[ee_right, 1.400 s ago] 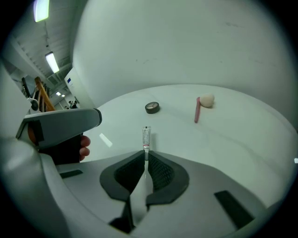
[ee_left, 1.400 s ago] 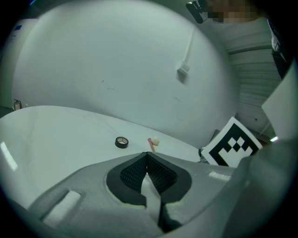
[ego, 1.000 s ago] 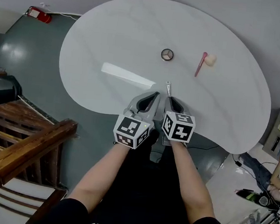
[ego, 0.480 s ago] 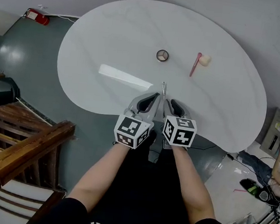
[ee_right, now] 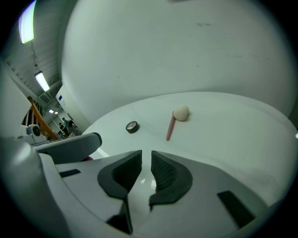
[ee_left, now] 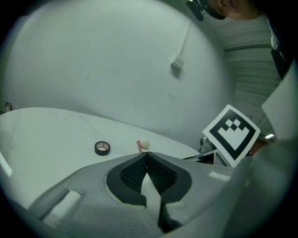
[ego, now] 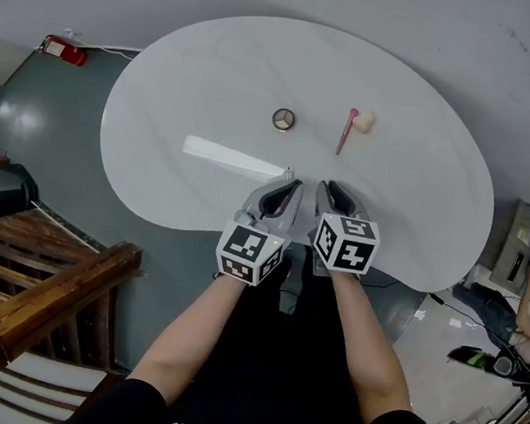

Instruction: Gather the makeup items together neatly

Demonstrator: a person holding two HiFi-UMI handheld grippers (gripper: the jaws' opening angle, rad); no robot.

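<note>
While both empty, left gripper [ee_left: 146, 154] closed, right gripper [ee_right: 146, 152] slightly agape, just narrowed; compact [ego: 283, 119], applicator [ego: 346, 133] ahead.

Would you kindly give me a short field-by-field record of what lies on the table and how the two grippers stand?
table: white, rounded top
eyeshadow compact: round, lying flat mid-table
sponge applicator: pink handle, cream head, right of the compact and apart from it
left gripper: fingers together, nothing between them
right gripper: fingers slightly apart after just closing somewhat, nothing between them
gripper position: side by side over the table's near edge
gathering: not done, items lie separately
</note>
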